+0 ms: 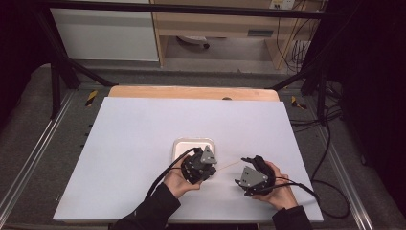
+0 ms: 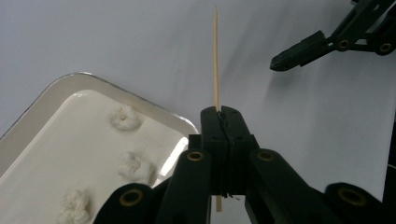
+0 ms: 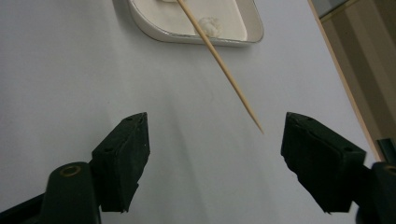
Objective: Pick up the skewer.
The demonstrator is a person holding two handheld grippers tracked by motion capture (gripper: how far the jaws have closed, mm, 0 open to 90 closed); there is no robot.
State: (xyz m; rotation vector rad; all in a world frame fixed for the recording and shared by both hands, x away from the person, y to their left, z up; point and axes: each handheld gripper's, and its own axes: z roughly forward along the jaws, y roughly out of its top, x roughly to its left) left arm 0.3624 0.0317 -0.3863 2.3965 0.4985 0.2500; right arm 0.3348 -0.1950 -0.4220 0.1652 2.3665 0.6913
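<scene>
Item: bamboo skewer (image 2: 216, 56), thin, pale, pointed, bare along its whole visible length; nothing is threaded on it yet. It is clamped in the left hand-held gripper (image 2: 222, 122), whose jaws are pressed together on its lower part, just right of the tray (image 2: 44, 100), with the tip pointing away from the tray toward the right hand-held gripper (image 3: 212, 140). That gripper stands with its jaws parted and nothing between them, the skewer tip hanging in the air just ahead of its gap; no pad touches the wood. Tray: small, white, rounded corners, metallic rim, resting on the table (image 1: 143, 129) near the person's edge. Contents: three white, crumbly lumps (image 2: 125, 117) in a loose row, possibly small puffs or pastry bits; their make cannot be told. All three lie inside the tray, untouched. Progress, as judged: early stage. The skewer is picked up and secured; the lumps remain to be taken from the tray and pushed onto it, which appears to be the work in hand, and the free gripper is likely to fetch them or steady the tip. Surface: a white board laid over a wooden table top, the wood showing as a strip beyond the tray's far side. Room: grey floor, black frame posts, a white cabinet, a wooden shelf unit and loose cables beyond the table.
</scene>
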